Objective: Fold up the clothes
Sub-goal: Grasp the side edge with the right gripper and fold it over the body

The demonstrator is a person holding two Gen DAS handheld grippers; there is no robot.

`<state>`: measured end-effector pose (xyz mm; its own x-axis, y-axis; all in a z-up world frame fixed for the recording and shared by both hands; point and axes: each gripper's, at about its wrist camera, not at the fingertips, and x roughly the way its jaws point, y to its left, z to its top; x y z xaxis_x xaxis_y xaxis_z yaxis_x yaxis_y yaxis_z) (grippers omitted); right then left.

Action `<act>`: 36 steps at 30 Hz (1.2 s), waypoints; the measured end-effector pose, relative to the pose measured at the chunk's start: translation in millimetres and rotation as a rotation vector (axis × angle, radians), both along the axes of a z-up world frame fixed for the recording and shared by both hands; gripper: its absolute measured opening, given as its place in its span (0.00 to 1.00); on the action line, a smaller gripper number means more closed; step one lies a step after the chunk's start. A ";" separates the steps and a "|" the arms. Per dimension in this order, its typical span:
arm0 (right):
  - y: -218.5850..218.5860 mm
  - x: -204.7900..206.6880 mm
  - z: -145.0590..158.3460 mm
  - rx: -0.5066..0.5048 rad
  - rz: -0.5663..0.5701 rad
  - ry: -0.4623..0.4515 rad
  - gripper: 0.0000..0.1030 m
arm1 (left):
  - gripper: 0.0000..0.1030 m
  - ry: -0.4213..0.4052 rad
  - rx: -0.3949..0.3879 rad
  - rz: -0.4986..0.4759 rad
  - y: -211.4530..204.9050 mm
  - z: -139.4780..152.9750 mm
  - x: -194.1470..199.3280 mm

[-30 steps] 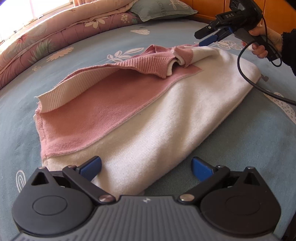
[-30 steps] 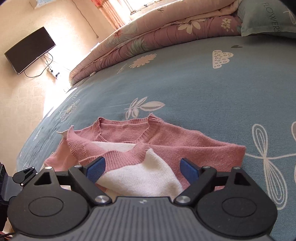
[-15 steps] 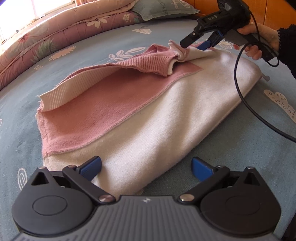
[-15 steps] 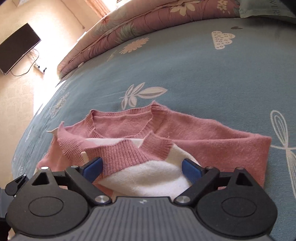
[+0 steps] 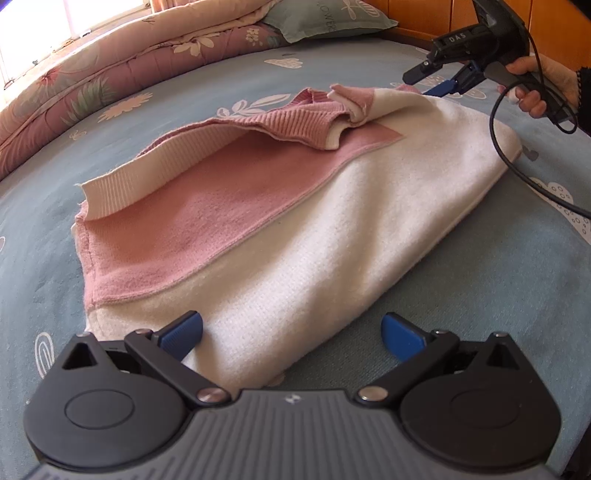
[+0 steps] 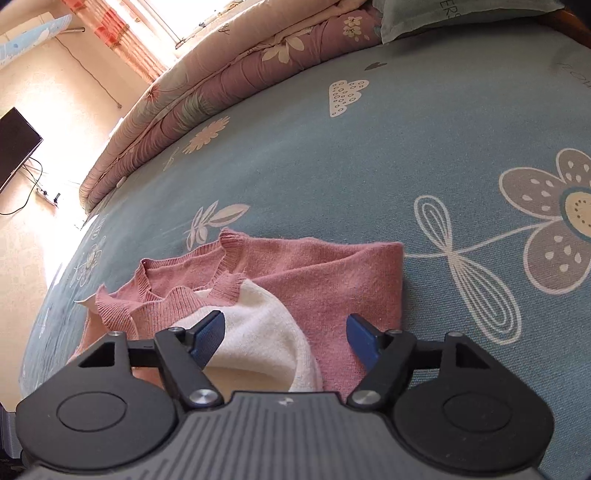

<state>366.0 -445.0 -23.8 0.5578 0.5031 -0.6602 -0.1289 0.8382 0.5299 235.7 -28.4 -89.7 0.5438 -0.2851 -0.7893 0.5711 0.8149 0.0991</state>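
One sweater, pink and cream, partly folded, lying on the blue flower-print bedsheet. Two grippers, one hand visible. One folded quilt and one pillow beyond the sweater at the bed's far edge.

Sweater long axis runs from the left gripper out to the right gripper: hem end near the left one, neckline end at the right one. Pink ribbed collar bunched at the neck end, cream ribbed strip turned up along the sweater's far long edge.

Left gripper: jaws spread wide, hem corner lies between the fingers, pads not pressing it. Right gripper: jaws closing, still apart, cream shoulder fold between them, no pinch visible.
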 end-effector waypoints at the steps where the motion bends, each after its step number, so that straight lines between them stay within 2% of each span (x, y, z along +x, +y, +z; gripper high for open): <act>1: 3.6 3.4 -1.3 0.012 0.018 0.002 0.71 | 0.99 0.000 0.001 0.001 -0.4 -0.1 -0.1; 5: 22.8 23.4 -10.9 -0.002 0.088 0.013 0.70 | 0.99 0.004 -0.001 0.002 -0.1 -0.7 0.2; 8: 19.3 33.0 -14.4 0.064 0.088 0.022 0.70 | 0.99 0.008 -0.005 0.002 0.6 -1.2 0.9; 11: 9.2 26.1 -11.9 0.148 0.107 0.037 0.69 | 0.99 0.009 -0.010 -0.002 1.7 -1.7 0.8; 14: -2.5 11.8 -17.8 0.167 0.125 0.058 0.68 | 0.99 0.009 -0.012 -0.002 1.6 -2.3 1.2; 18: -31.9 7.1 -38.9 0.368 0.070 0.095 0.67 | 0.99 0.009 -0.011 -0.002 0.8 -2.6 2.1; 20: -31.8 12.8 -43.0 0.419 0.076 0.098 0.69 | 0.99 0.011 -0.007 -0.001 0.4 -2.4 2.2; 22: -23.3 24.5 -41.8 0.428 0.102 0.086 0.74 | 0.99 0.013 -0.005 0.000 0.1 -2.4 2.3; 27: -19.7 44.7 -36.2 0.426 0.124 0.104 0.73 | 0.99 0.020 -0.003 0.001 -0.2 -2.3 3.2; 30: -9.0 43.5 -27.6 0.386 0.204 0.091 0.74 | 1.00 0.022 -0.008 -0.002 0.3 -3.4 4.4; 32: -7.5 44.3 -31.0 0.383 0.214 0.118 0.73 | 1.00 0.024 -0.009 -0.003 0.2 -3.5 5.6; 36: -12.8 37.6 -14.4 0.445 0.293 0.049 0.73 | 1.00 0.020 -0.013 -0.006 0.8 -4.3 5.5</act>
